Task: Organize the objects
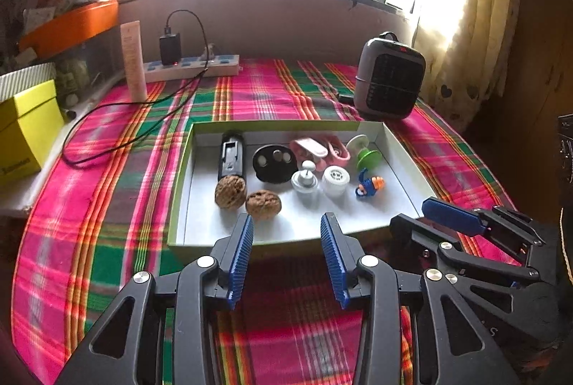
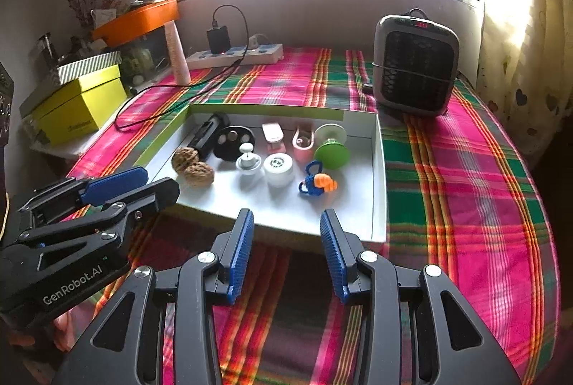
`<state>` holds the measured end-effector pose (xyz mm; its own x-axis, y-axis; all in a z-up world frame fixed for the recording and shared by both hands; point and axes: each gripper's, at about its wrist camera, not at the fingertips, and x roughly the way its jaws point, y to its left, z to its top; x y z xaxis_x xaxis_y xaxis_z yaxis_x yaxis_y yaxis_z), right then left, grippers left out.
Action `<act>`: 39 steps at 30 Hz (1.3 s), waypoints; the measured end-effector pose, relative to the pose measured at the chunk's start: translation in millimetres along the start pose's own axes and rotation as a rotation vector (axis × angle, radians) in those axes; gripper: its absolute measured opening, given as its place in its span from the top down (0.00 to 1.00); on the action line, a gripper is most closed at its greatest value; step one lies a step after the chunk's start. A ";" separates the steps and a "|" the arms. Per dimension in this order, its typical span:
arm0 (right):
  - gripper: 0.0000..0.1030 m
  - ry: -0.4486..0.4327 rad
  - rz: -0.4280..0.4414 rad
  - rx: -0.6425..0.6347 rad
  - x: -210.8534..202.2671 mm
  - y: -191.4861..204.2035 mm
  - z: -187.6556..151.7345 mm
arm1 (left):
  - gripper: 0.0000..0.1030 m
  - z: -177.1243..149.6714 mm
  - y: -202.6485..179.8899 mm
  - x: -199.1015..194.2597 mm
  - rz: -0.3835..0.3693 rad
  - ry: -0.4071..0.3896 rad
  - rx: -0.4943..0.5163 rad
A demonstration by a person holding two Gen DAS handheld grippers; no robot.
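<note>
Nearest, the left gripper (image 1: 286, 256) and the right gripper (image 2: 286, 252) hang side by side at the 6 o'clock edge of the shallow box (image 1: 401, 148), jaws partly open and empty, probably poised to choose. Inside, the two walnuts (image 1: 247, 197) sit at 9 o'clock, the blue-and-orange toy (image 2: 317, 183) toward 3 o'clock, already gathered. Beyond, window glare washes out the sill, and the heater (image 2: 415, 62) hides the cloth behind it.

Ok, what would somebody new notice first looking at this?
Probably the bright pink and green plaid cloth covering the surface, then the shallow white tray at its centre, holding two walnuts and small trinkets. Behind the tray's far right corner stands a grey heater, under a glaring window.
</note>
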<state>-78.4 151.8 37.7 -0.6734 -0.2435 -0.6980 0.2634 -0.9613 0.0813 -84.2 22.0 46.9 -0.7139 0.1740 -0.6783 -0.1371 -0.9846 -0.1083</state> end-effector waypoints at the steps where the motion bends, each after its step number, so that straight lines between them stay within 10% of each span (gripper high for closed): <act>1: 0.61 0.001 0.000 0.002 -1.3 0.4 -2.1 | 0.63 -1.9 0.0 -1.1 0.001 0.001 0.001; 39: 0.46 0.079 -0.082 0.036 -13.3 6.3 -69.0 | 0.58 -76.6 -3.3 -9.7 0.088 0.101 0.000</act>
<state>-20.2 157.9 -1.6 -0.6349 -0.1547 -0.7570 0.1839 -0.9819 0.0464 -24.3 22.3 -1.8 -0.6505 0.0844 -0.7548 -0.0771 -0.9960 -0.0449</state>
